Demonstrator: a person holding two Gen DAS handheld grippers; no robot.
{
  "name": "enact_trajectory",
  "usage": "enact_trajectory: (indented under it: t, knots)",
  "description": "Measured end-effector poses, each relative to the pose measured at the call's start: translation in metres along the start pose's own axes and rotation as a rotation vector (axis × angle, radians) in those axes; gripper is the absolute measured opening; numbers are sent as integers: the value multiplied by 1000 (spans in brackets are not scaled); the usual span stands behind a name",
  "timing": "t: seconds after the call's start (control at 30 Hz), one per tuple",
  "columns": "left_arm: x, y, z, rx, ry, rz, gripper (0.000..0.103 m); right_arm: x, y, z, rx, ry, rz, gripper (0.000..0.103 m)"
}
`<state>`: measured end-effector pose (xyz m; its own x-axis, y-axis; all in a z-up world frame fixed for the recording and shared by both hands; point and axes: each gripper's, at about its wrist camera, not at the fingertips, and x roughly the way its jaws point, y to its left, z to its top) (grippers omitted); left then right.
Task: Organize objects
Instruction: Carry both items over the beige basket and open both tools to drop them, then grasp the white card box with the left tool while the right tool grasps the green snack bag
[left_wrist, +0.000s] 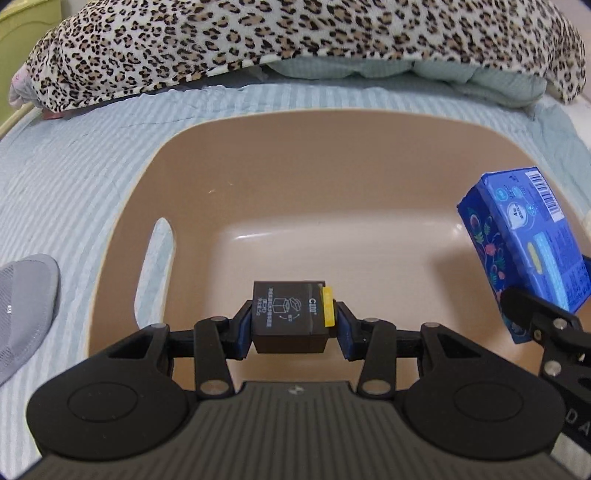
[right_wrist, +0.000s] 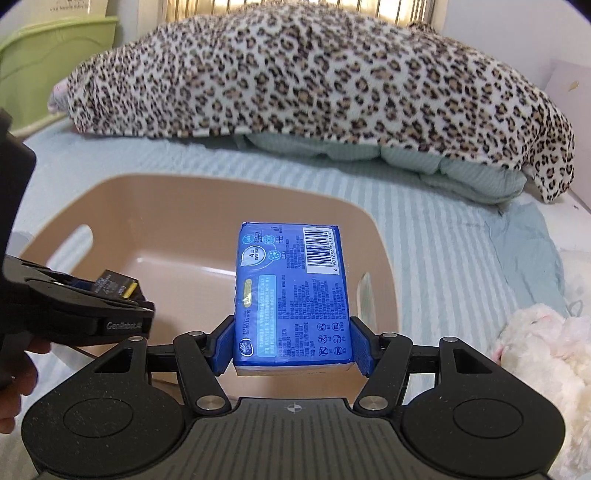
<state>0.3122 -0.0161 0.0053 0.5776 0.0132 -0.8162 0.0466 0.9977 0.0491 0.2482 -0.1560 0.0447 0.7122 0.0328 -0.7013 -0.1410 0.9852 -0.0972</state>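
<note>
A tan plastic bin (left_wrist: 295, 147) with handle slots sits on the striped bed; it also shows in the right wrist view (right_wrist: 177, 206). My left gripper (left_wrist: 291, 325) is shut on a small black box (left_wrist: 288, 317) with a yellow tab, held above the bin's near edge. The box shows at the left of the right wrist view (right_wrist: 116, 286). My right gripper (right_wrist: 291, 347) is shut on a blue tissue pack (right_wrist: 291, 295), held over the bin's right side. The pack also shows at the right of the left wrist view (left_wrist: 524, 247).
A leopard-print blanket (right_wrist: 314, 81) lies over a pale green quilt (right_wrist: 461, 170) at the back of the bed. A white plush toy (right_wrist: 543, 354) lies at the right. A grey slipper-like item (left_wrist: 26, 302) lies left of the bin. A green tub (right_wrist: 48, 59) stands far left.
</note>
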Motion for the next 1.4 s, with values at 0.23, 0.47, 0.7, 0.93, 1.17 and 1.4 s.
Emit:
enact_trajectory:
  t: [0.23,0.47,0.7,0.93,1.17,1.4]
  knots:
    - [-47,9,2,-32,-91,-5,83,-29,-8,0,26,-48,3,80]
    - [-102,16,-14,-15,-145,14,90,-86,-20,-5,47,-104,18,100]
    - [-129,24,-52,-36,-107,22,90,-121,-25,-37,37,-65,10,103]
    - [-130,21,-101,-1,-39,19,90,-127,-33,-80,60,9,0,103]
    - [-116,14,-141,65,45,3,90,-116,-27,-108,56,63,-13,103]
    - [-102,8,-162,141,132,-38,90,-103,-8,-123,33,101,-9,103]
